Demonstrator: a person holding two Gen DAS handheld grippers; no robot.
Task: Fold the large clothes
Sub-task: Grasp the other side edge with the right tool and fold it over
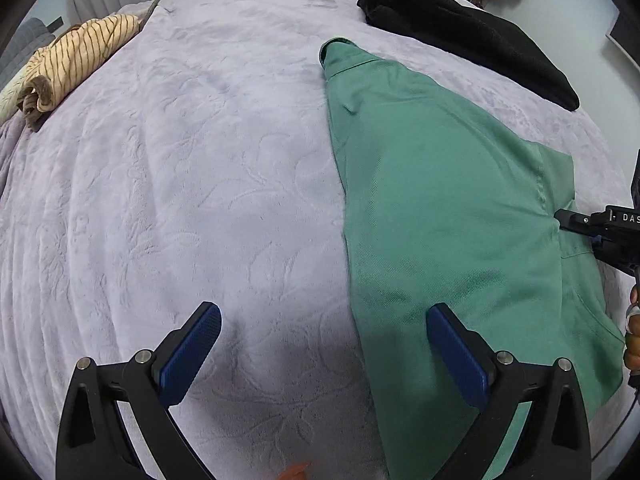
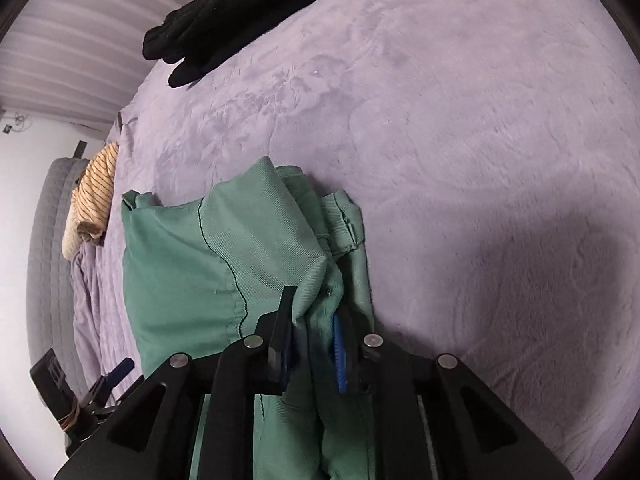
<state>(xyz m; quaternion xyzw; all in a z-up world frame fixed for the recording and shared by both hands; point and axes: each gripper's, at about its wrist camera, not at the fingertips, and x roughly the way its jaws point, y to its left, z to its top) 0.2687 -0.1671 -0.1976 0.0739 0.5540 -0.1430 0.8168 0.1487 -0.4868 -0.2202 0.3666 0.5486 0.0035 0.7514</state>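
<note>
On the bed [image 1: 224, 168], going from left to right, the striped garment [image 1: 76, 60] lies bunched at the far left edge. It looks rolled more than folded, so I cannot say if it is finished. The middle of the bed is bare blanket. To the right of it lies the green garment [image 1: 432, 200], the one in work: its long body is flat and narrow with a straight left edge, which suggests that at least one lengthwise fold is already made. At the far right edge the black garment [image 1: 460, 28] lies loose and seems not yet folded. I judge the task to be somewhere in the middle: the green piece needs its further folds, and the black one waits.

The left gripper [image 1: 324, 344] has its jaws spread wide and holds nothing. Its left pad hangs over the blanket, and its right pad is over the near left border of the green garment; I cannot tell if it touches the cloth.

The right gripper [image 2: 314, 348] has its jaws nearly together, clenched on a gathered bunch of green cloth at the right end of the garment, where the fabric is crumpled between the pads.
</note>
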